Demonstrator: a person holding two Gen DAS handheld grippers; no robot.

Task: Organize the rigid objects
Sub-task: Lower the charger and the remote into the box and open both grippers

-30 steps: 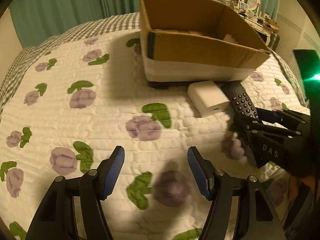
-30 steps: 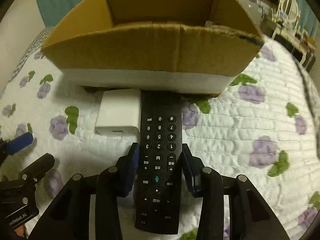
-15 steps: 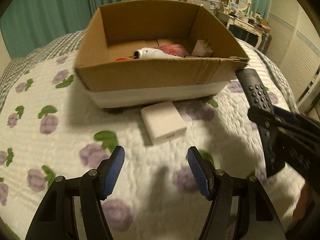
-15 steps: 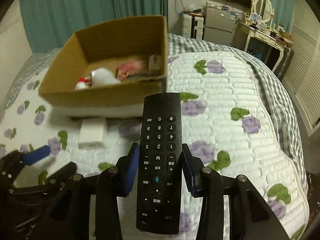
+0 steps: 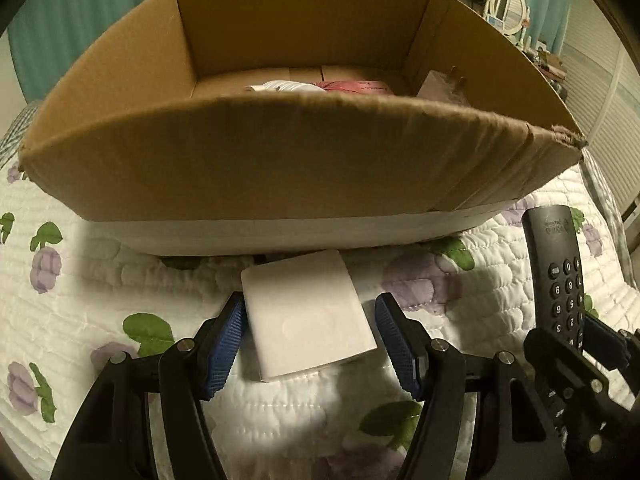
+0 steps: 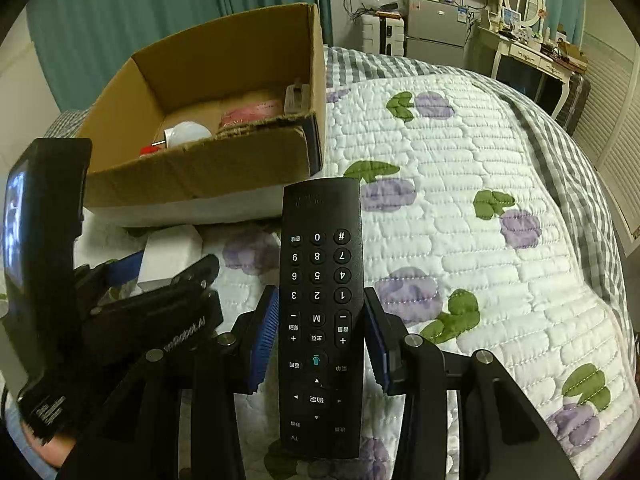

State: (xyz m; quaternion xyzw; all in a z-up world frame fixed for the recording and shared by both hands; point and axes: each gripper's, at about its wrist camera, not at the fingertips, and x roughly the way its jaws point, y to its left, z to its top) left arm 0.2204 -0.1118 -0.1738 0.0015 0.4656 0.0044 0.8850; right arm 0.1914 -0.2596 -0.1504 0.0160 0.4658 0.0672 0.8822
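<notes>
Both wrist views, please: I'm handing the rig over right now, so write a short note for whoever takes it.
Left tongs: open, jaws just closing in, straddling the white box on the quilt just in front of the cardboard box; pads not yet pressing on it.
Right tongs: shut on the black remote, held above the quilt, right of the cardboard box.
Done: a white bottle, a pink packet and a small pale item lie inside the cardboard box.
Left: grip the white box and probably drop it and the remote into the cardboard box.
</notes>
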